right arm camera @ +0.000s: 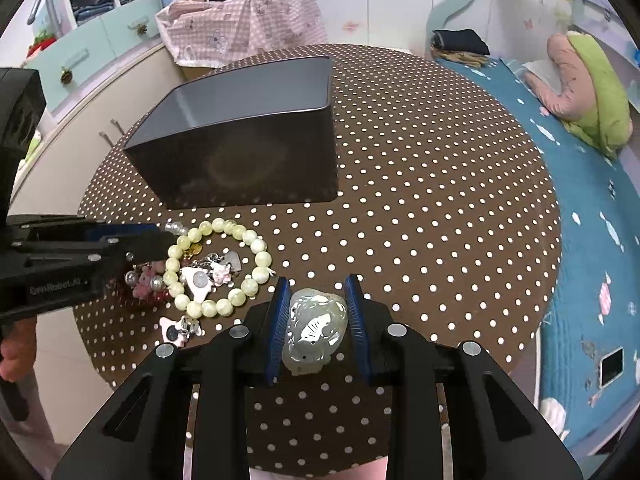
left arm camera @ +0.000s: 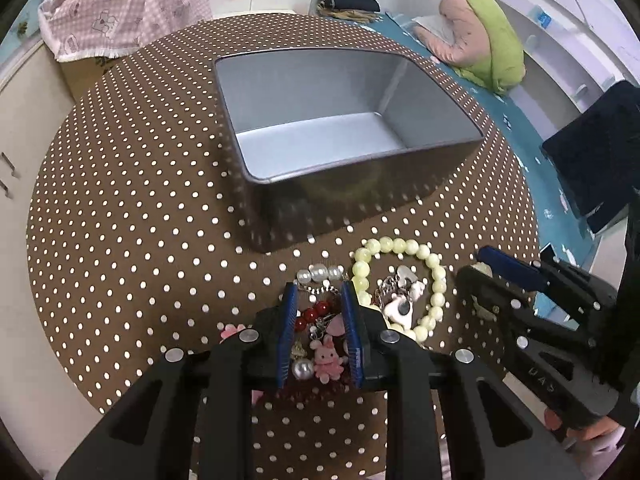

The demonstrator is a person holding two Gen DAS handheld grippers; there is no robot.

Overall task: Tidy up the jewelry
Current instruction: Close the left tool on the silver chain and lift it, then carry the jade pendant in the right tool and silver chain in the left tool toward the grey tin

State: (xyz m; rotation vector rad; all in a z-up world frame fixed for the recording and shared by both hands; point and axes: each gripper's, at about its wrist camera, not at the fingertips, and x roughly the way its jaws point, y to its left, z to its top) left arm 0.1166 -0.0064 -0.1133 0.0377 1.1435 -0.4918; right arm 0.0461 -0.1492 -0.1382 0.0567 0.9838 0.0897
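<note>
An empty grey metal box (left arm camera: pixel 320 120) stands on the round dotted table (left arm camera: pixel 132 220); it also shows in the right wrist view (right arm camera: pixel 240 136). My left gripper (left arm camera: pixel 320 292) straddles a charm bracelet (left arm camera: pixel 320 336) with red beads, pearls and a pink bunny; its jaws stand close around it. A pale green bead bracelet (left arm camera: pixel 404 276) lies just right of it, also in the right wrist view (right arm camera: pixel 216 268). My right gripper (right arm camera: pixel 318 284) has a pale jade pendant (right arm camera: pixel 316 328) between its fingers, low over the table.
A white and pink charm (right arm camera: pixel 176 330) lies near the bead bracelet. A bed with a blue cover (right arm camera: pixel 592 240) runs along the right. A pink checked cloth (right arm camera: pixel 240 20) covers a box behind the table. A cabinet (right arm camera: pixel 72 132) stands at the left.
</note>
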